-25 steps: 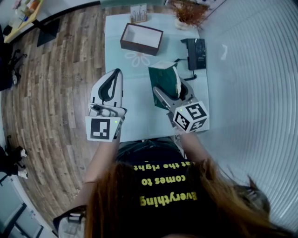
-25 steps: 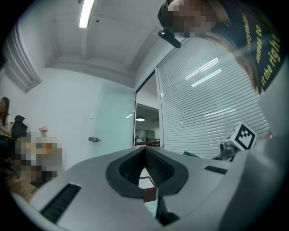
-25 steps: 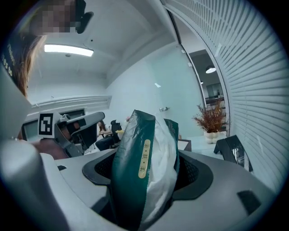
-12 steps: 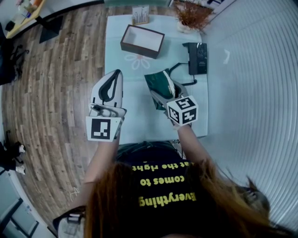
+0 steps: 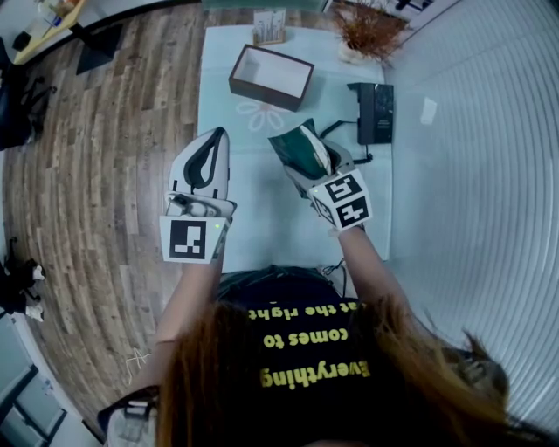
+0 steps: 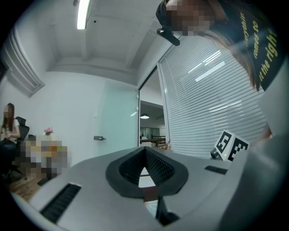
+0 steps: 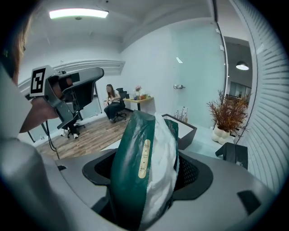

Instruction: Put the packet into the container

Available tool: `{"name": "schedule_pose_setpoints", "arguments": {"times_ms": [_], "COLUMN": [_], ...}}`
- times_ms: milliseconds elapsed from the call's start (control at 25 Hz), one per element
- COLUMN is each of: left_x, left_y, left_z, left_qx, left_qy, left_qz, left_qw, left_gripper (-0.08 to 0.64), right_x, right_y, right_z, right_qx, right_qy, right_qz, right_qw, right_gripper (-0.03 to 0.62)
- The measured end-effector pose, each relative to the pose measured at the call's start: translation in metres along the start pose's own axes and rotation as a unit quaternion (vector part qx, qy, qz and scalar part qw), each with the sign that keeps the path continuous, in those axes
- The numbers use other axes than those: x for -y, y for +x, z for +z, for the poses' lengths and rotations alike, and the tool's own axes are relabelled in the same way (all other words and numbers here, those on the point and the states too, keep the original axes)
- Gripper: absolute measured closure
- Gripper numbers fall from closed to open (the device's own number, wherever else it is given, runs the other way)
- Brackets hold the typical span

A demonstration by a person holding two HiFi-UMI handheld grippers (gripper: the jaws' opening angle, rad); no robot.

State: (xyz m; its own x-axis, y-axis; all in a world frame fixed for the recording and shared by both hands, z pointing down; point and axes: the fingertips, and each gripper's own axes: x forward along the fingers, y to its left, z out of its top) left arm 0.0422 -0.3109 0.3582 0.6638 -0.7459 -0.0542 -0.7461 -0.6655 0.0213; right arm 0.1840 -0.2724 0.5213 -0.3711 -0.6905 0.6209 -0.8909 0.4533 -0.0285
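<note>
- my right gripper [image 5: 306, 161] is clamped on the packet [image 5: 295, 147]; in the right gripper view its jaws stand a moderate way apart, with the packet filling the gap and pressing on both pads.
- the packet is dark green with a white side and a pale strip down its face. it stands roughly upright in the jaws, and its top sticks out past the fingertips.
- my left gripper [image 5: 214, 140] holds nothing. in its own view the jaws meet at the tips, leaving only a thin sliver of light between the ribbed pads. it is held just left of the right gripper, and the two do not touch.
- the packet sits over the middle of the pale table [image 5: 262, 231], well apart from the container [image 5: 271, 77] and on my side of it.
- the container is a brown open-topped box at the far end of the table. from the head view i see only its white inner floor.
- in the right gripper view the container shows beyond the packet, partly hidden by it, with a gap between them.
- a black device [image 5: 376, 112] with a cable lies on the table to the right of the packet.
- a dried plant in a white pot [image 5: 367, 30] stands at the far right corner, and a small rack [image 5: 266, 26] stands behind the container.
</note>
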Motion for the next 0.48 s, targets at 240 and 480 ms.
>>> {"name": "schedule_pose_setpoints", "arguments": {"times_ms": [240,480], "left_x": [0.001,-0.004], "left_y": [0.002,0.007], "left_z": [0.001,0.0], "left_qx": [0.005,0.009], "left_qy": [0.0,-0.003], "left_qz": [0.001,0.008], "left_qw": [1.0,0.9999], "left_gripper": [0.561,0.561], "right_x": [0.007,0.016], "right_y": [0.017,0.025], "right_z": [0.0,0.015], "right_qx": [-0.042,-0.051], "right_qy": [-0.005,-0.056], "right_qz": [0.048,0.068], "right_qw": [0.998,0.995], "right_gripper": [0.23,0.23]}}
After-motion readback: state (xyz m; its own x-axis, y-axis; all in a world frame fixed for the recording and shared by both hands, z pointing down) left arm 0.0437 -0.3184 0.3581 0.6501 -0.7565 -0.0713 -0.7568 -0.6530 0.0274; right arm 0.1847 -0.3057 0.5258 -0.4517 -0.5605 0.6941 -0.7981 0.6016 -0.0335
